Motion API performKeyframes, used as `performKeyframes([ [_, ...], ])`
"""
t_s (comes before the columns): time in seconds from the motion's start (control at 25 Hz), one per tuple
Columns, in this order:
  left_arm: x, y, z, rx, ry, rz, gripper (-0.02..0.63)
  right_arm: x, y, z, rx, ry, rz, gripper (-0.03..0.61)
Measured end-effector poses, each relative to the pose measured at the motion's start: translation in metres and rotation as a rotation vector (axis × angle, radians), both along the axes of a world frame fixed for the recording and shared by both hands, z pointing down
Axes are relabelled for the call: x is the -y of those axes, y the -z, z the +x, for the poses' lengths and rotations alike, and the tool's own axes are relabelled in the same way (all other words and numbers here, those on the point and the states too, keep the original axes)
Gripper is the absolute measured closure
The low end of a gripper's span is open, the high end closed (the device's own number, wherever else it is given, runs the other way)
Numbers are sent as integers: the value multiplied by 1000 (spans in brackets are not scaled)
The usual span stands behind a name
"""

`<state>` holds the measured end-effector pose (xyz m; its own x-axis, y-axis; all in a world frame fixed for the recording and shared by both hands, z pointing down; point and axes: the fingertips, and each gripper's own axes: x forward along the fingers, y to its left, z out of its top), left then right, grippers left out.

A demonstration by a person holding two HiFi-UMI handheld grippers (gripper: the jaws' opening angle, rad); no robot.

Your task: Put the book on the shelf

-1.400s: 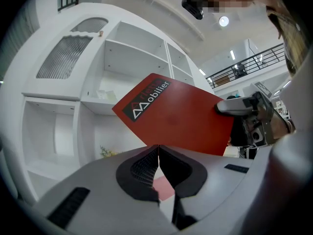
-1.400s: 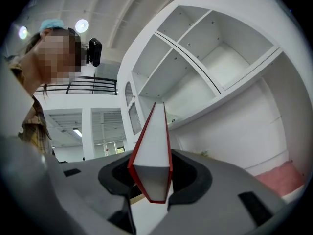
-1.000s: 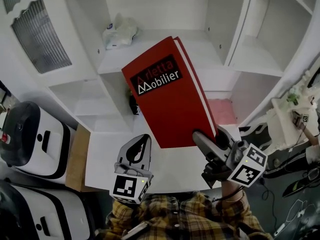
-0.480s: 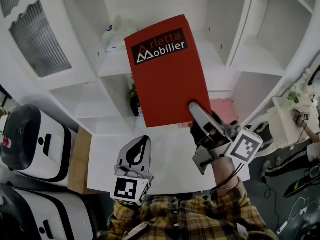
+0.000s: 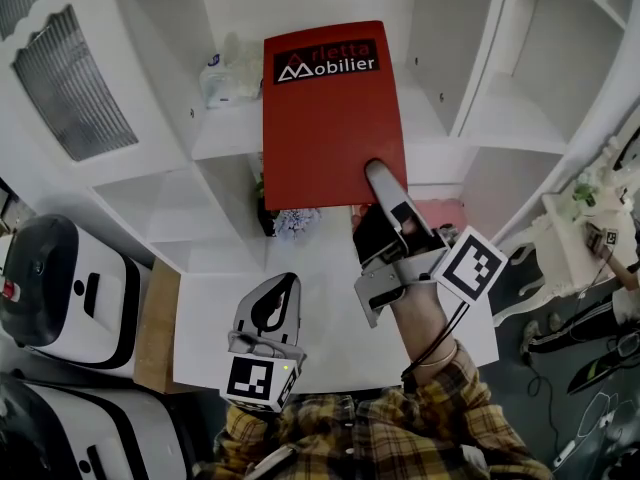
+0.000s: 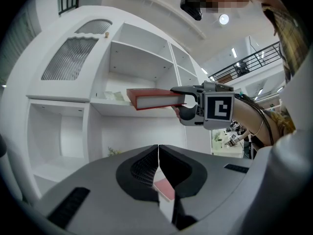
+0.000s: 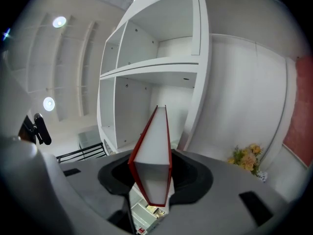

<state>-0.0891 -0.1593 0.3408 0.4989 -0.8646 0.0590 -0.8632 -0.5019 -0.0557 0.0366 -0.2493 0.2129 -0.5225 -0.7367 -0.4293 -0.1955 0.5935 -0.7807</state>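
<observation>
The red book (image 5: pixel 330 118), with white lettering on a black label, is held flat in the air in front of the white shelf unit (image 5: pixel 230 143), level with a middle shelf board. My right gripper (image 5: pixel 380 183) is shut on its near edge, one finger lying across the cover. In the right gripper view the book (image 7: pixel 154 155) stands edge-on between the jaws, pointing into the shelf bay. The left gripper view shows the book (image 6: pixel 156 99) from the side, level with the shelf (image 6: pixel 117 106). My left gripper (image 5: pixel 283 283) hangs shut and empty above the white tabletop (image 5: pixel 330 318).
A crumpled plastic bag (image 5: pixel 225 68) lies on the shelf board left of the book. A small bunch of flowers (image 5: pixel 290 223) sits in a lower bay. White and black machines (image 5: pixel 60 288) stand at the left, a pink panel (image 5: pixel 445 218) at the right.
My right gripper has carried the book up and away from me toward the shelf and turned it squarer to the shelf. The left gripper has not moved.
</observation>
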Motion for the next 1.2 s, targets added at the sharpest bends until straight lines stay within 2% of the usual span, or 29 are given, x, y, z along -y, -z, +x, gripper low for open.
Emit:
performKeyframes([
  [0.16, 3, 0, 7, 2, -17, 3, 591, 12, 5, 0, 42, -29, -25, 408],
  [0.4, 3, 0, 15, 8, -29, -3, 591, 23, 6, 5, 106, -18, -70, 403],
  [0.52, 4, -1, 15, 10, -28, -6, 591, 25, 7, 5, 126, -2, -62, 383],
  [0.6, 5, -1, 15, 10, -30, -6, 591, 23, 10, 4, 129, 10, -37, 344],
  [0.68, 7, -1, 14, 10, -31, -5, 591, 20, 13, 2, 118, 22, -4, 308],
  [0.96, 8, -1, 18, 11, -36, -5, 589, 7, 14, -14, 28, 78, 61, 308],
  [1.2, 9, -4, 21, 10, -41, -13, 591, 16, 11, -13, -19, 57, 63, 311],
])
